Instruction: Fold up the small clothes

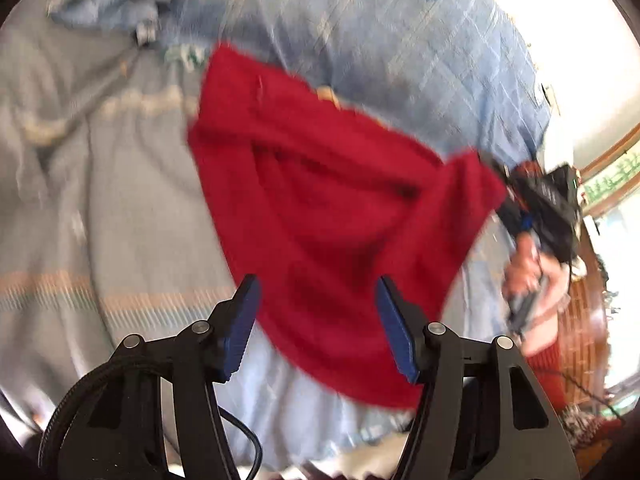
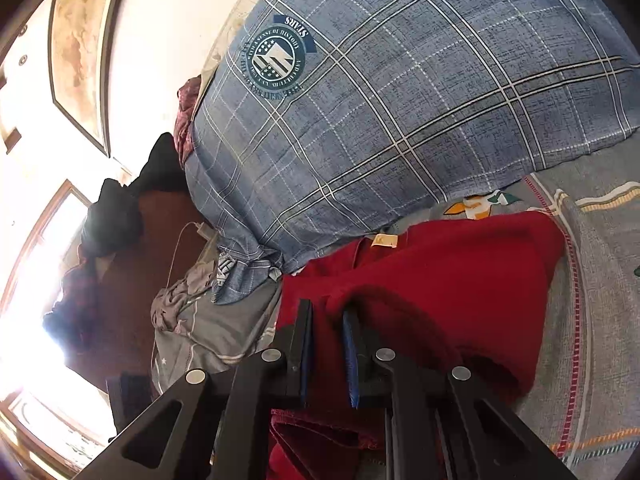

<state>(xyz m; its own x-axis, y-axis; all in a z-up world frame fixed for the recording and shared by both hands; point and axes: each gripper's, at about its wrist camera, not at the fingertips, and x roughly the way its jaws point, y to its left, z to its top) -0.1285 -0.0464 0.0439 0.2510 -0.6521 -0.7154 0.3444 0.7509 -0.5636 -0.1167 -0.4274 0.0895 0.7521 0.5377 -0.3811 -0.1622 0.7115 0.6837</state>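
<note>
My left tongs (image 1: 318,322) are standing open with nothing pinched, blue pads apart and the red knitted garment (image 1: 320,208) lying just past the tips. My right tongs (image 2: 328,344) are nearly closed on a fold of that same red knit, which bunches up between the blue pads.

Only the left wrist view catches my right hand (image 1: 528,272) on its black gripper, out at 3 o'clock, with the red cloth stretched toward it. It's pretty blurry. Only the right wrist view is sharp enough to show the garment's small tan neck label (image 2: 384,240) and the round printed badge (image 2: 274,60) on the blue checked duvet (image 2: 400,120) heaped at 12 o'clock.

It's all on a bed with a grey patterned bedsheet (image 2: 592,280). At 9 o'clock there's a bright window (image 2: 36,280), a framed picture (image 2: 80,52) on the white wall at 10, and a crumpled grey cloth (image 2: 180,304) near the edge of the bed.
</note>
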